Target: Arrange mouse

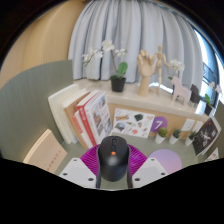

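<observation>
At the bottom centre of the frame, the mouse [114,160] sat gripped between the gripper's [113,176] nearly closed jaws, above the surface [40,95]; its rounded shell could probably slip under uneven pressure.

the mouse [114,157] lay between the gripper [114,176] fingers. behind it stood a shelf [140,103], with books [90,118] to the left. a potted plant [118,78] stood on the shelf.
</observation>
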Available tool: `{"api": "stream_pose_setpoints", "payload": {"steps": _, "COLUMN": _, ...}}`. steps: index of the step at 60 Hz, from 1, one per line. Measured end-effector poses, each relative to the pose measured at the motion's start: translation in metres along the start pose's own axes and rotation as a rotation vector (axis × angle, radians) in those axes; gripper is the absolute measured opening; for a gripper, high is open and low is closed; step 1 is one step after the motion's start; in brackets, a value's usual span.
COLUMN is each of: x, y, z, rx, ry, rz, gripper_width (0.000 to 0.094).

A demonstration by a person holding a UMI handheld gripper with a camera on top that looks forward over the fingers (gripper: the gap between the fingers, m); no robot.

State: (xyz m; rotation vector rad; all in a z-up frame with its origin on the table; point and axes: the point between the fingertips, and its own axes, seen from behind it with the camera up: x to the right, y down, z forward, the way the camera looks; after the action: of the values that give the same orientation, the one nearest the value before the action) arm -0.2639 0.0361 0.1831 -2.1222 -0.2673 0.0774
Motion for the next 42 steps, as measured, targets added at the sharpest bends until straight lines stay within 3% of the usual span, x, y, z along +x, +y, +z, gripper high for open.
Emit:
{"api": "stream_pose_setpoints", "payload": {"steps": 7, "x": 0.089, "y": -0.054, "z": -0.025, "rx": 0.106, "ry": 0.066, "rz": -0.004, "gripper_width": 0.0357}}
{"api": "stream_pose_setpoints", "payload": {"steps": 13, "x": 0.159, "y": -0.058, "z": -0.025, "rx": 0.128, "ry": 0.098, "rz": 0.038, "gripper_width": 0.0356}}
{"api": "stream_pose_setpoints", "payload": {"steps": 26, "x": 0.267, "y": 0.035, "z": 0.04, "rx": -0.051, "ry": 0.146, "rz": 0.053, "gripper_width": 0.0354}}
{"api": "stream_pose_setpoints", "payload": {"steps": 35, "x": 0.28, "y": 0.118, "z": 0.089, "rx": -0.201, "ry": 0.113, "rz": 0.086, "gripper_width": 0.0354}}
{"api": "stream_pose_setpoints", "payload": {"steps": 42, "x": 0.276, "y": 0.159, "z": 0.111, "rx": -0.26, "ry": 0.091, "rz": 0.11, "gripper_width": 0.0354}}
